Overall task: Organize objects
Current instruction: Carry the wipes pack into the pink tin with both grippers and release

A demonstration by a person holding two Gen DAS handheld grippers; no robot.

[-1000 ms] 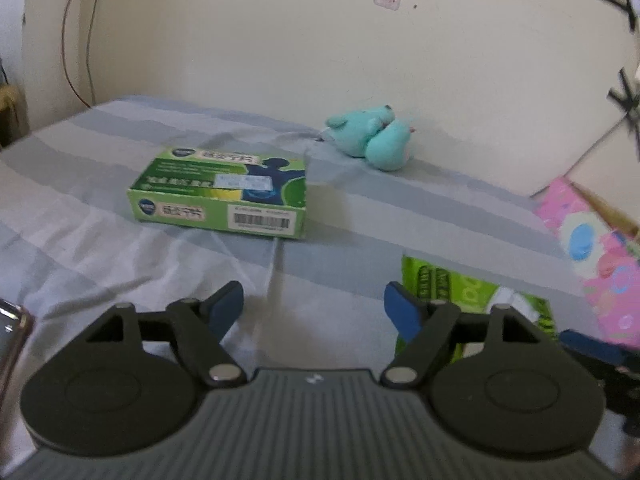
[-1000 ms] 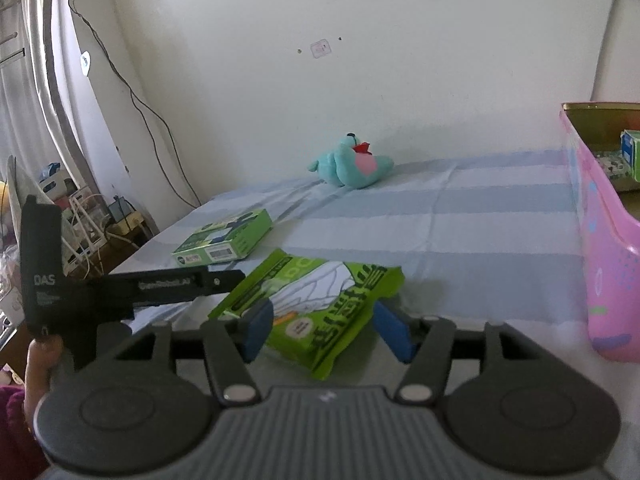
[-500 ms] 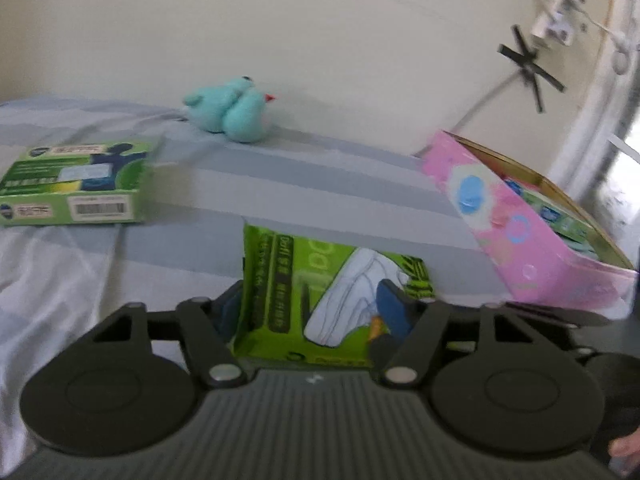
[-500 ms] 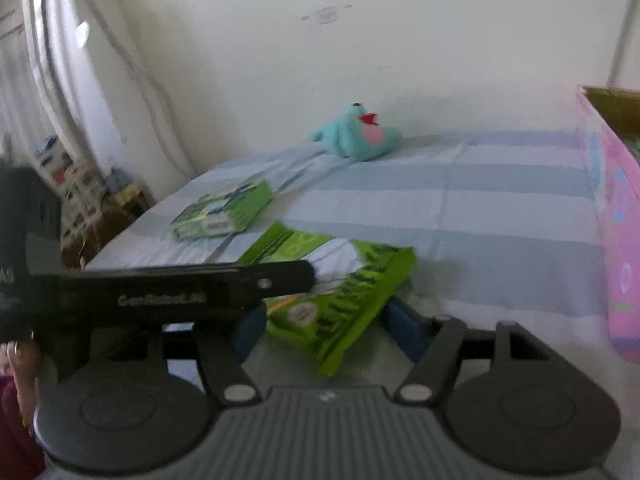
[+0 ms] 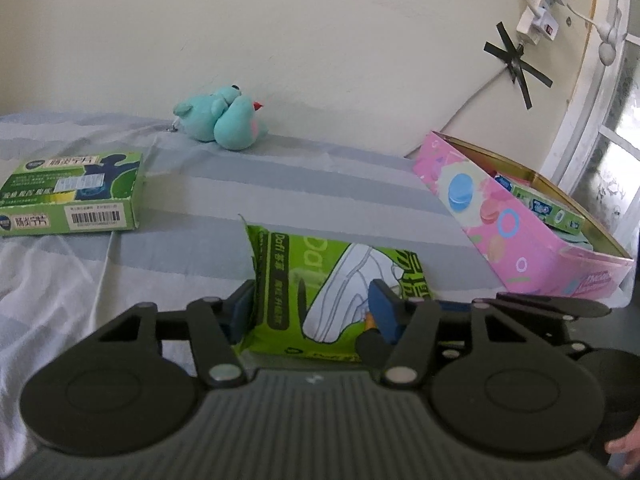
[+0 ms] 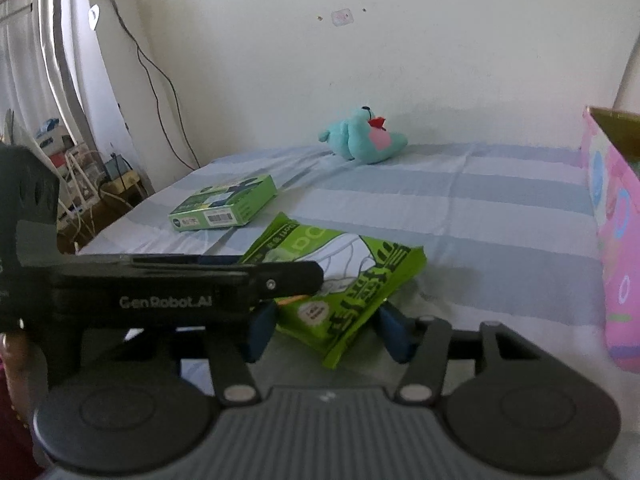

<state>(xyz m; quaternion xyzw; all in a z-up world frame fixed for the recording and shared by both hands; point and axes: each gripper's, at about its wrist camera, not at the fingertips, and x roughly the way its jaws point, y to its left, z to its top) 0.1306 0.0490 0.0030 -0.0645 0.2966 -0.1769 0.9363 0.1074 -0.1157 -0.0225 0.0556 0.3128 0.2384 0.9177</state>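
Both grippers' jaws now straddle the green packet (image 5: 320, 280), previously ahead.

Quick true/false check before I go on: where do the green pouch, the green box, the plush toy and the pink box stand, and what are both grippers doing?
1. The green pouch lies on the bed between the left gripper's fingers. True.
2. The green box is inside the pink box. False: it lies on the bed, left of the pouch.
3. The plush toy sits near the wall. True.
4. The pink box holds nothing. False: green packages show inside.
5. The right gripper has lifted the pouch. False: its fingers are spread on either side of the pouch, which rests on the bed.
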